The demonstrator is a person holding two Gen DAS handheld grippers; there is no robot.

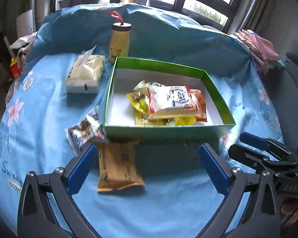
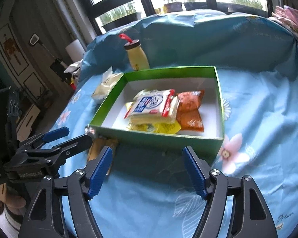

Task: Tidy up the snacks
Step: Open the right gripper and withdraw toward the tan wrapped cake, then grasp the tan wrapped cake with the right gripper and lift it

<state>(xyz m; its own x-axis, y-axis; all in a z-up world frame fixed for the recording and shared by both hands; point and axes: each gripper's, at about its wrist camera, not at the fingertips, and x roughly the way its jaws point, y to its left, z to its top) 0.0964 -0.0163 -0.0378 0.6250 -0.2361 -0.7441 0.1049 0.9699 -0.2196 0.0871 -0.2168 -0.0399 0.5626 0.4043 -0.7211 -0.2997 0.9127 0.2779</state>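
Note:
A green box (image 1: 168,136) with a white inside stands on the blue flowered cloth. It holds several snack packets, with a white-and-red one (image 1: 172,99) on top of yellow ones and an orange one (image 2: 190,109) beside them. A tan packet (image 1: 119,166) lies flat in front of the box, just inside my left gripper's left finger. A white-and-brown packet (image 1: 87,132) leans at the box's front left corner. My left gripper (image 1: 148,148) is open and empty, in front of the box. My right gripper (image 2: 147,149) is also open and empty, before the box's front wall.
A yellow bottle (image 1: 120,41) with a red loop stands behind the box, and a tissue pack (image 1: 85,73) lies to its left. Folded pink cloths (image 1: 258,47) sit at the far right. The cloth rises into a padded hump at the back, under a window.

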